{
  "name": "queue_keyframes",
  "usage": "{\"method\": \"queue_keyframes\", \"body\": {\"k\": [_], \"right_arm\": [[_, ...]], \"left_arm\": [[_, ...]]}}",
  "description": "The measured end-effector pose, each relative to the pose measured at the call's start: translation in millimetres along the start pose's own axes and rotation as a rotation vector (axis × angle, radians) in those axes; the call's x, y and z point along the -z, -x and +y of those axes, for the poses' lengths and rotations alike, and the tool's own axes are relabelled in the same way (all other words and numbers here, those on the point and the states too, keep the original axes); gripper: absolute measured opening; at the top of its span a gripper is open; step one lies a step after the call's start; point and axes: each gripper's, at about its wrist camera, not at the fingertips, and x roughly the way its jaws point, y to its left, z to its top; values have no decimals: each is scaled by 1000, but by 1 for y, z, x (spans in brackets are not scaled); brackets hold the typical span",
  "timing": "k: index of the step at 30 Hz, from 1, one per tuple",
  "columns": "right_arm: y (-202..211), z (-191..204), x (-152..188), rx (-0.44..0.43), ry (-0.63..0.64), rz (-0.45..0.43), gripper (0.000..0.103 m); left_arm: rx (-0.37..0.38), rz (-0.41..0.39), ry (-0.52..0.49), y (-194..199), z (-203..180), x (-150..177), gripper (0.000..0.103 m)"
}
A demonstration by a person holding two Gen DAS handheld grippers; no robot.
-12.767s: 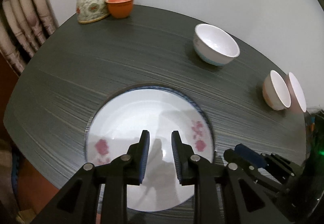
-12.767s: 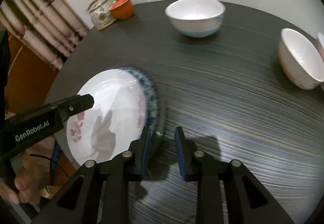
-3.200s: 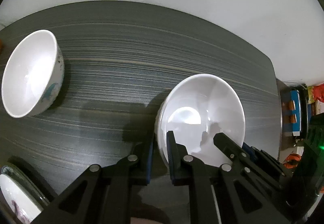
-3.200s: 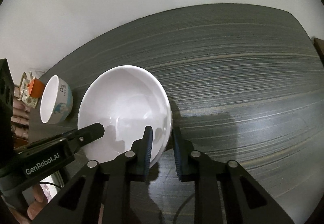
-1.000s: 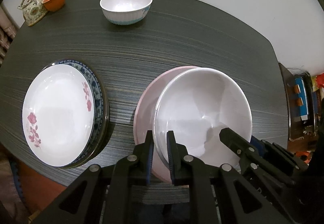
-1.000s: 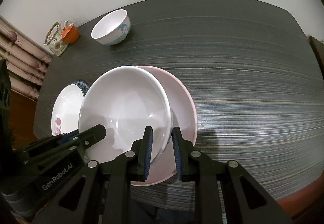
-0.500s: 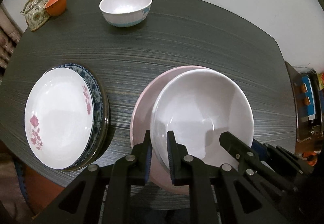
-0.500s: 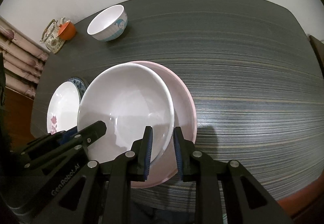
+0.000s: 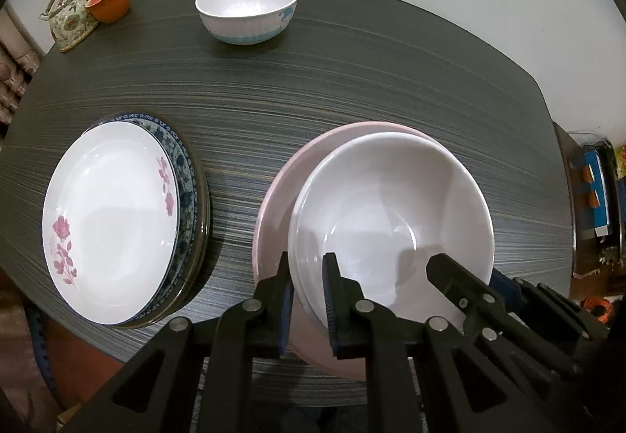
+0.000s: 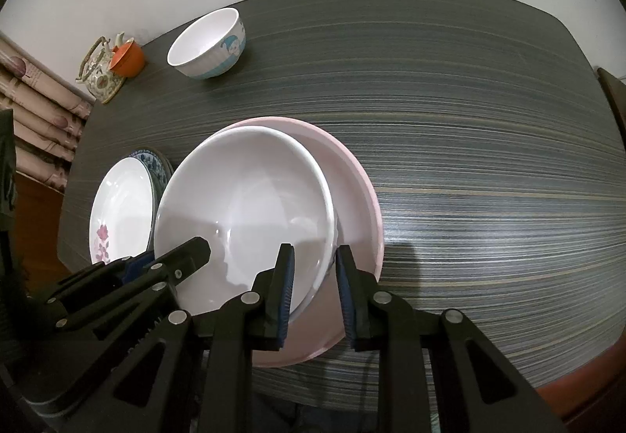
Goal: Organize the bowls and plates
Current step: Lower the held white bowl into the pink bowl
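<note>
Dark grey table [image 9: 352,81], streaked grain, set against a white wall. White bowl [image 9: 391,206] sat inside a wider pink bowl [image 9: 274,206] near the table's front edge. Left gripper [image 9: 307,300] straddled the white bowl's near rim, one finger inside and one outside, the jaws slightly parted; whether the pads pressed the rim could not be told. Right gripper [image 10: 311,288] straddled the same bowl's rim on the opposite side, jaws likewise a little apart, contact unclear. Stack of plates [image 9: 113,221] lay to the left of the bowls, apart from them: a white plate with pink flowers on top, a blue-patterned plate beneath. Small bowl [image 9: 248,12] with blue print stood alone toward the far edge. Teapot [image 9: 70,18] and orange cup [image 9: 109,2] stood touching at the far left corner.
</note>
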Motion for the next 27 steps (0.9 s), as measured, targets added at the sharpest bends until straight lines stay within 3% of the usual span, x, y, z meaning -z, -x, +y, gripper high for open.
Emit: {"method": "queue_keyframes", "body": {"k": [27], "right_arm": [[-8, 1, 3, -27, -49, 4, 25]], "left_arm": [[18, -26, 36, 10, 7, 3, 21]]}}
